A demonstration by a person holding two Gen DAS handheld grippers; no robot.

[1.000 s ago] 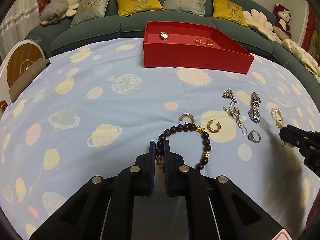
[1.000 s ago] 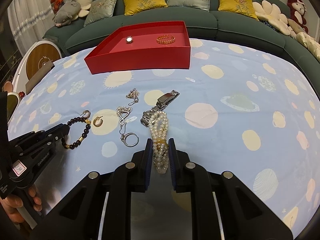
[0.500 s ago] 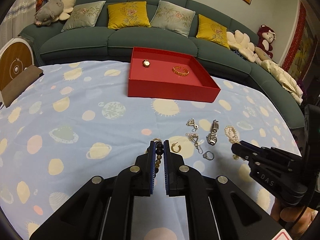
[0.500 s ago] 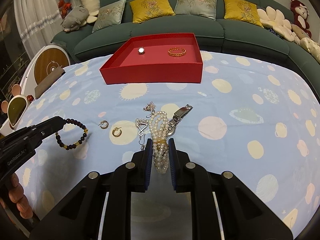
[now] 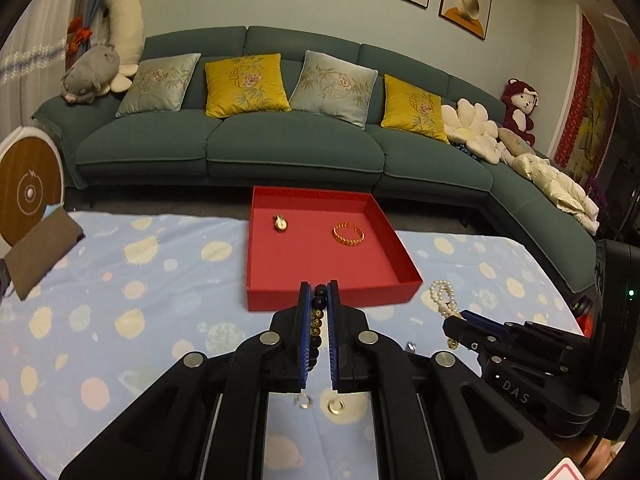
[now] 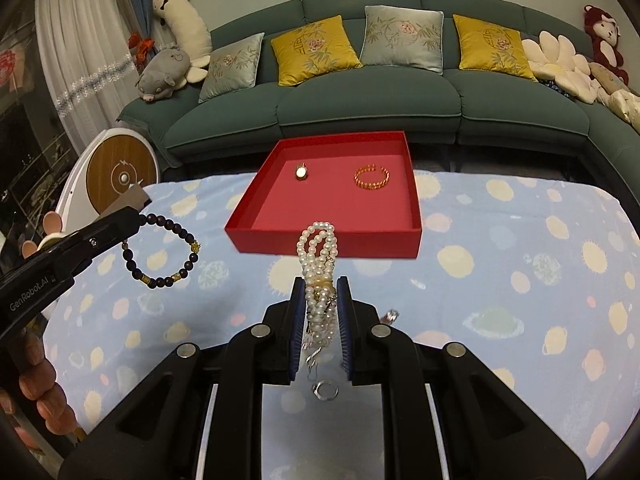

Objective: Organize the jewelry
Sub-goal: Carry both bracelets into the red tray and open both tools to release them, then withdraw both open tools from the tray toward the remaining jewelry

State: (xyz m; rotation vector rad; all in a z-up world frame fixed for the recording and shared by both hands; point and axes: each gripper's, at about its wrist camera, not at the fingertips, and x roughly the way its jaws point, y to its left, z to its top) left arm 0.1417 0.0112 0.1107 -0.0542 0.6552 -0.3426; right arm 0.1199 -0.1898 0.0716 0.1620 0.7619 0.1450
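My left gripper (image 5: 319, 286) is shut on a dark bead bracelet (image 5: 318, 300) with gold beads, lifted above the cloth; from the right wrist view that bracelet (image 6: 162, 252) hangs as a loop from the left gripper (image 6: 138, 216). My right gripper (image 6: 320, 280) is shut on a pearl bracelet (image 6: 318, 252), also raised; the pearl bracelet (image 5: 442, 298) shows at the right gripper's tip in the left wrist view. Ahead lies a red tray (image 5: 256, 264) holding a small gold watch (image 5: 280, 223) and a gold chain bracelet (image 5: 349, 234).
Two gold hoop earrings (image 5: 335, 406) and a silver ring (image 6: 325, 390) lie on the blue spotted cloth (image 5: 120, 300) below the grippers. A green sofa (image 5: 280, 144) with cushions stands beyond the tray. A brown card (image 5: 38, 250) lies at the cloth's left edge.
Both grippers have risen off the cloth, carrying the bead bracelet and the pearl bracelet up and toward the red tray. The other jewellery stays on the cloth.
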